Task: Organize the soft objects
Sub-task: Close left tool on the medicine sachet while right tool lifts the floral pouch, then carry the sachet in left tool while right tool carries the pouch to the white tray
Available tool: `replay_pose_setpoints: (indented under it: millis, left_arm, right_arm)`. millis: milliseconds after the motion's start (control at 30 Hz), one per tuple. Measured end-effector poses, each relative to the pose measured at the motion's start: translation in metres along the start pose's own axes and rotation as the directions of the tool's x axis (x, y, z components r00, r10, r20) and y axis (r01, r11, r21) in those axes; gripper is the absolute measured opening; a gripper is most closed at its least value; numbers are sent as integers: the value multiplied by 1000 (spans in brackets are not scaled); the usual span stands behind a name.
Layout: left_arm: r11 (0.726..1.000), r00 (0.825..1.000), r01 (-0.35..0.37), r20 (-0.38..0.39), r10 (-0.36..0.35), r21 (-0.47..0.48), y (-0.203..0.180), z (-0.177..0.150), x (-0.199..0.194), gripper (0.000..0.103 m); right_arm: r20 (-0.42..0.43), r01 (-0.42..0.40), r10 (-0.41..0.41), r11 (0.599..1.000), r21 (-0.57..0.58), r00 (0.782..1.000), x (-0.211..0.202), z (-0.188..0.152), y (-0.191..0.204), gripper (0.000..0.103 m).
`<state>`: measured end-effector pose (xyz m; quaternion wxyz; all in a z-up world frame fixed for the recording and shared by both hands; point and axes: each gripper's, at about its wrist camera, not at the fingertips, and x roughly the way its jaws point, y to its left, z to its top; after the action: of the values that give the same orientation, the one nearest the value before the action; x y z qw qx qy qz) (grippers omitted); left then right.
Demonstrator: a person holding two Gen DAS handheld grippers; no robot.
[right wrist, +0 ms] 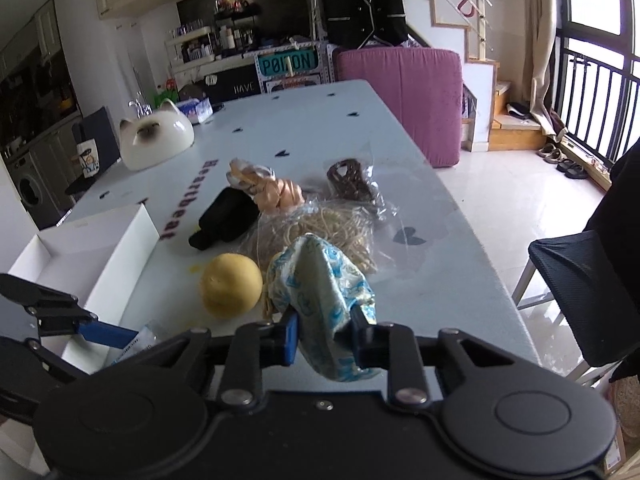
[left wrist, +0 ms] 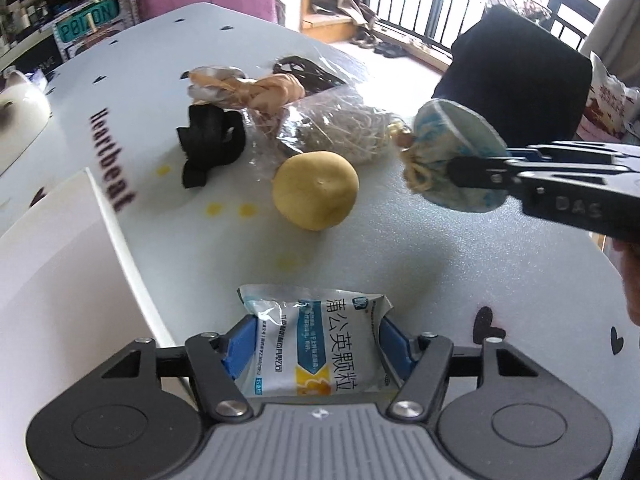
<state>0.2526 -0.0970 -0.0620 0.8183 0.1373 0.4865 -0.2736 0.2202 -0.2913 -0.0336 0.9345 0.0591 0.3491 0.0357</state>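
the sachet [left wrist: 316, 344] sits clamped in the left gripper [left wrist: 316, 354] near the white box [right wrist: 100, 256]; the blue pouch [right wrist: 324, 308] is clamped in the right gripper [right wrist: 325, 340] above the table [left wrist: 420, 248]. both are mid-carry; next, probably drop each into the box.

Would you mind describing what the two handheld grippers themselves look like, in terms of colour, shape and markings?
Both match: the left gripper and right gripper have black angular linkage arms with silver pivot screws, round black discs either side, and blue finger pads. The left one's body shows a ribbed grey centre panel. Seen from the left wrist view, the right gripper's arm carries raised lettering reading roughly "DAS". No cables or sleeves show.
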Motion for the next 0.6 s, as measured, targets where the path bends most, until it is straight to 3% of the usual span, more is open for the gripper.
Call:
replay_pose_setpoints:
  millis: [300, 600]
  left_arm:
    - [997, 995, 5, 100, 3, -76, -2, -11, -36, 66]
    - [985, 971, -1, 237, 42, -170, 4, -26, -93, 66]
  right_arm:
    - [34, 4, -5, 1000, 6, 999, -33, -10, 3, 26]
    - [92, -20, 18, 1000, 20, 996, -68, -13, 19, 26]
